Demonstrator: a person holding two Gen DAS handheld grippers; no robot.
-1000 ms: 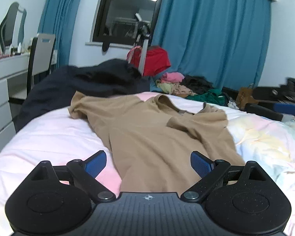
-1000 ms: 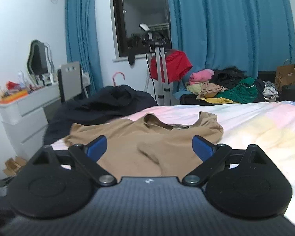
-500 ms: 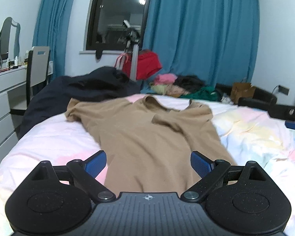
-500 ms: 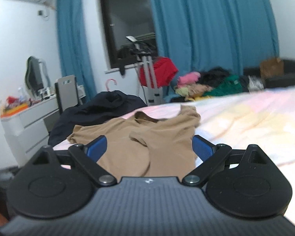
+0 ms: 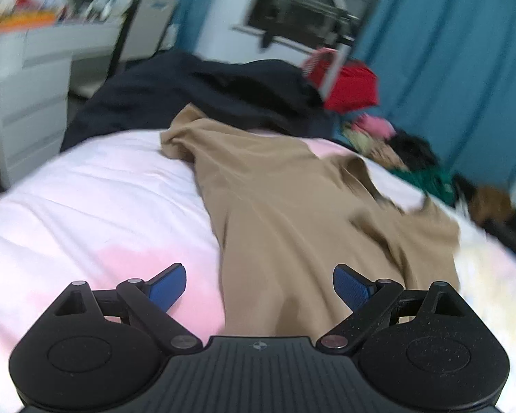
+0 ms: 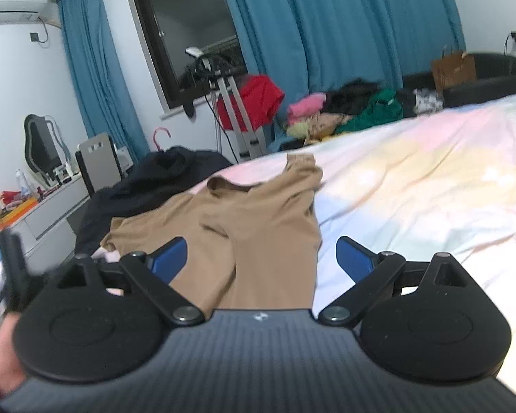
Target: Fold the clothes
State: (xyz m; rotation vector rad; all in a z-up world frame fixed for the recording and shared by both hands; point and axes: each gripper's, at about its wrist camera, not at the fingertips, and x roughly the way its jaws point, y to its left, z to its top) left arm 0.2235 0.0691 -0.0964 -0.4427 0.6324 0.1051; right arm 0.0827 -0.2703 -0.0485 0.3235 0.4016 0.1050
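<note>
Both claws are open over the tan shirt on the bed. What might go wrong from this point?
1. The tan shirt lies rumpled, one sleeve folded onto the body, so a fold made now may trap creases.
2. Its far sleeve touches the dark garment; a grab there might snag both.
3. The left claw view is motion-blurred, while the right claw straddles the hem; a hurried pinch could also catch the bedsheet.

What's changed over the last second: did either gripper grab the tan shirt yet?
No grab. The left gripper swung left and tipped down toward the tan shirt, its view now motion-blurred; the right gripper also tilted and now looks along the shirt's right edge. Both jaws stayed open and empty. The shirt lies as before on the bed, with the dark garment behind it.
</note>
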